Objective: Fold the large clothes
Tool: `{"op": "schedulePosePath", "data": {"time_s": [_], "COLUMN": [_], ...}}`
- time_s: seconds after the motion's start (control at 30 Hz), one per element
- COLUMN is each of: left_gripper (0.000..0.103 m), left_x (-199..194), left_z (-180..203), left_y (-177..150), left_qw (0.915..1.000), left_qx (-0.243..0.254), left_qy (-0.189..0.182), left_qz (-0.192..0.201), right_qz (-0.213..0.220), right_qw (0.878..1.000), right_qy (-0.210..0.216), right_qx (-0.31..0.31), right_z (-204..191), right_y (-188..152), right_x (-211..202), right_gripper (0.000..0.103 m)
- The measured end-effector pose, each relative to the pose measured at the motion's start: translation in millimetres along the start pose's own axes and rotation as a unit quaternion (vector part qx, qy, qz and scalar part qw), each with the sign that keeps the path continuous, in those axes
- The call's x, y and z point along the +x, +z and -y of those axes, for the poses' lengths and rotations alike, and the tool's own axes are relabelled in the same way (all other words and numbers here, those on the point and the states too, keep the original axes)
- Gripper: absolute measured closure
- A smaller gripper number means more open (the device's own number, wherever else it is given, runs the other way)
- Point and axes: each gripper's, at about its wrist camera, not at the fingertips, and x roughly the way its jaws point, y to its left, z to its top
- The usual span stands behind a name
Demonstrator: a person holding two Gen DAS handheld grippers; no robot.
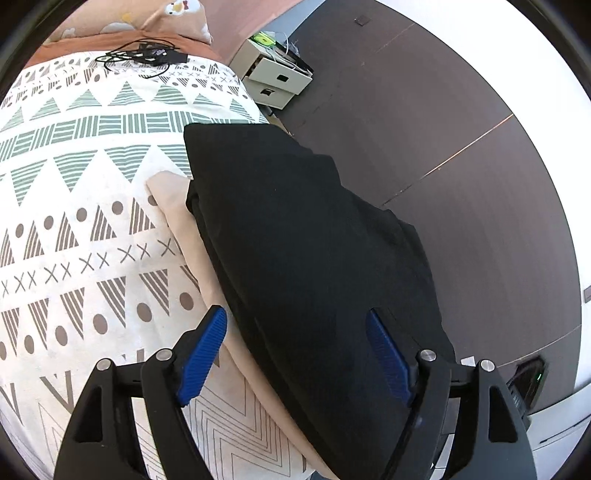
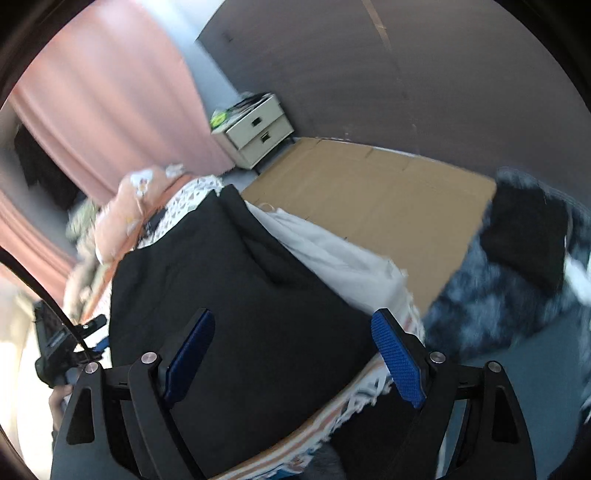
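Note:
A large black garment (image 1: 295, 236) lies folded along the right edge of the bed, on top of a beige garment (image 1: 184, 236). My left gripper (image 1: 295, 314) is open just above its near end, blue fingers (image 1: 207, 347) spread to either side, holding nothing. In the right wrist view the same black garment (image 2: 229, 295) lies below my right gripper (image 2: 291, 317), which is open and empty, with white cloth (image 2: 332, 254) beside the garment. This view is motion-blurred.
The bed has a white patterned cover (image 1: 81, 206), black cables (image 1: 147, 55) and a pillow (image 1: 170, 14) at its head. A white two-drawer nightstand (image 1: 277, 74) stands by the dark wall. Cardboard (image 2: 388, 199) lies on the floor, next to a fluffy grey-white rug (image 2: 517, 288).

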Motion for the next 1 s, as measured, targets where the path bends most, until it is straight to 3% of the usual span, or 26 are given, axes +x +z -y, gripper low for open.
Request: {"op": "schedulePosePath", "data": {"time_s": [0.13, 0.27, 0.33, 0.43, 0.67, 0.8, 0.87, 0.9, 0.93, 1.0], "left_gripper": [0.026, 0.047, 0.051, 0.051, 0.052, 0.052, 0.052, 0.050, 0.049, 0.040], "left_x": [9.5, 21.3, 25.0, 29.1, 50.2, 45.8, 42.7, 39.4, 35.4, 22.2], "left_z": [-3.5, -9.5, -10.5, -7.5, 2.6, 4.3, 2.2, 1.4, 0.7, -0.2], "left_y": [-1.5, -5.5, -4.2, 0.2, 9.3, 11.5, 12.3, 11.6, 10.5, 5.1], "left_qw": [0.9999, 0.9997, 0.9996, 0.9995, 0.9990, 0.9989, 0.9987, 0.9986, 0.9986, 0.9987], "left_qx": [0.006, 0.012, 0.014, 0.023, 0.038, 0.030, 0.024, 0.022, 0.023, 0.026], "left_qy": [-0.010, -0.007, -0.013, -0.010, 0.004, 0.002, -0.001, -0.003, -0.002, 0.005], "left_qz": [-0.007, -0.021, -0.021, -0.017, -0.025, -0.037, -0.045, -0.047, -0.049, -0.044], "right_qz": [0.007, 0.006, 0.006, 0.008, 0.017, 0.008, 0.012, 0.015, 0.018, 0.022], "right_qw": [0.998, 0.997, 0.997, 0.998, 0.997, 0.995, 0.996, 0.996, 0.996, 0.997], "right_qy": [0.030, 0.052, 0.049, 0.039, 0.003, 0.021, 0.021, 0.026, 0.032, 0.031], "right_qx": [0.049, 0.060, 0.052, 0.043, 0.078, 0.096, 0.090, 0.082, 0.076, 0.066], "right_z": [16.4, 15.4, 9.7, 1.6, 4.3, 1.4, -2.0, -5.2, -9.3, -15.6], "right_y": [-34.0, -54.2, -55.6, -47.9, -52.3, -59.0, -62.1, -65.3, -66.6, -71.6], "right_x": [-0.7, 1.1, 6.5, 17.5, 30.7, 26.9, 21.7, 18.3, 14.8, 13.7], "right_gripper": [0.017, 0.021, 0.067, 0.092, 0.097, 0.091, 0.071, 0.040, 0.015, 0.014]}}
